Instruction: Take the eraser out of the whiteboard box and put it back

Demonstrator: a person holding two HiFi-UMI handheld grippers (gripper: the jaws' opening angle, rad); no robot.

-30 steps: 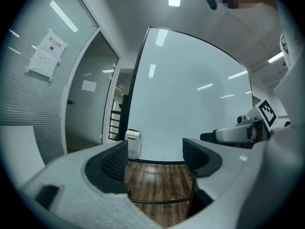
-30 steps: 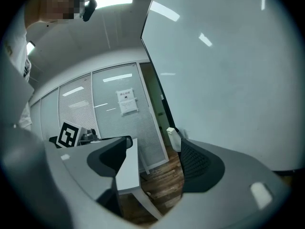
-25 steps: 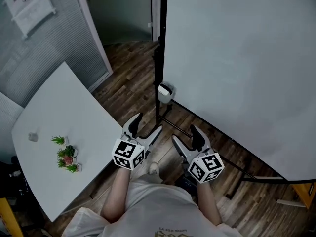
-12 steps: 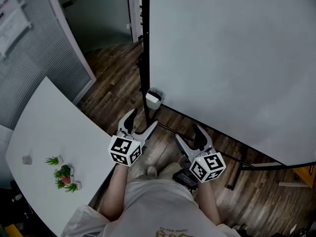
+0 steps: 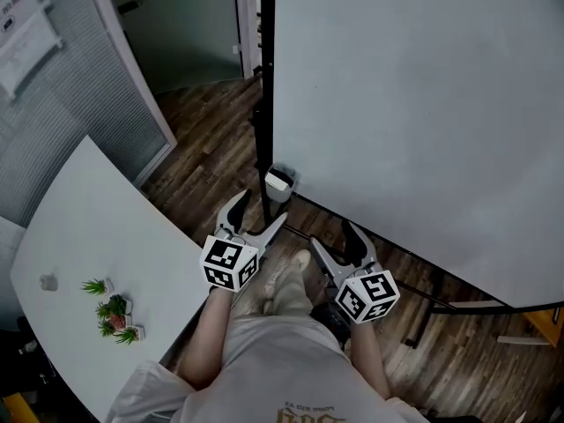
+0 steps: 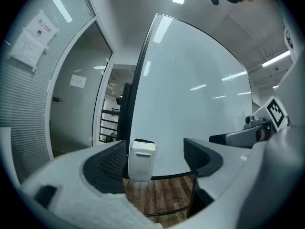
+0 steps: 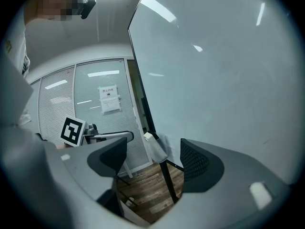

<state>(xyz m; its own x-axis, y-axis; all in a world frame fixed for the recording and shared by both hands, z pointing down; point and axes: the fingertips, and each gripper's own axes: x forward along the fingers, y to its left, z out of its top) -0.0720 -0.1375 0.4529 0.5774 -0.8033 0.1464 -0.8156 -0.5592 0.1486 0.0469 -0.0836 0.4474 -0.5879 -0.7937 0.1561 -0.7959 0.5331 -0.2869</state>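
Edged nearer over the last second: white box [image 5: 280, 183] at the whiteboard [image 5: 423, 104] corner now just ahead of the left gripper [image 5: 263, 210]. Spread wide and holding nothing, both this and the right gripper [image 5: 331, 238]. Eraser [image 5: 279, 177] apparently still inside, only a dark top visible. Table [image 5: 106, 227] edge close on the left, black post [image 5: 264, 139] beside the box, open floor [image 5: 207, 139] beyond.

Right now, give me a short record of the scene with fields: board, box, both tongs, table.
whiteboard: upright on a dark stand, blank
box: white, at the board's lower corner by the stand
left tongs: open, empty, aimed at the box, not touching it
right tongs: open, empty
table: white, at left, small plants on it
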